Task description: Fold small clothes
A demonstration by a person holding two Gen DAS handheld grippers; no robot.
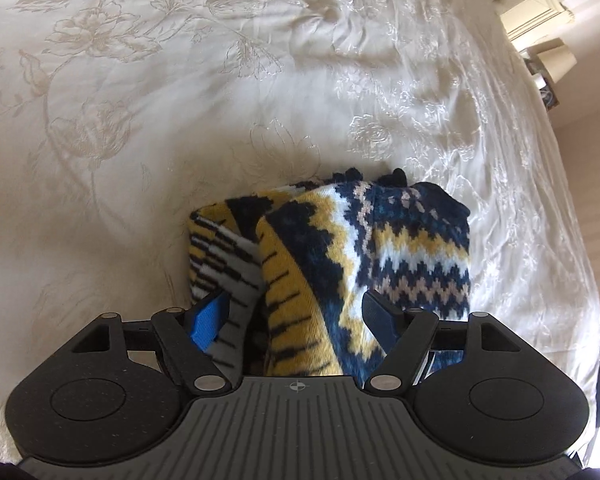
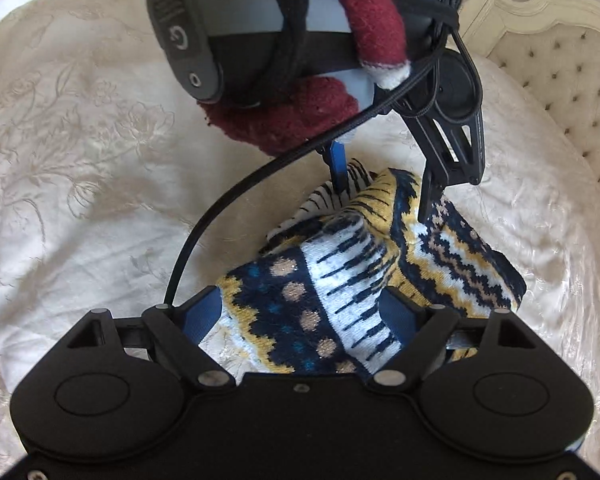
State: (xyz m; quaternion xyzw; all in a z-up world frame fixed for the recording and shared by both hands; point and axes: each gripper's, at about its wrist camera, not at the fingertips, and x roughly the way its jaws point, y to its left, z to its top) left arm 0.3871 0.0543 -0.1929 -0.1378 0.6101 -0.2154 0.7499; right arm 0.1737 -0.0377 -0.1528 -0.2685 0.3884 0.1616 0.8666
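Right wrist view: right gripper point(image 2: 302, 316) stands apart around the sock point(image 2: 340, 280) on the bedspread point(image 2: 80, 200); left gripper point(image 2: 384, 192) straddles it unclamped. Loose folds could spring open.

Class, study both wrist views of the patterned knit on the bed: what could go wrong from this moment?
1. The knit garment lies bunched between the open right gripper; the fold may slump apart.
2. The black cable hangs close above the fabric and could snag it.
3. The left gripper straddles a thick bundle, so a grip there may slip.
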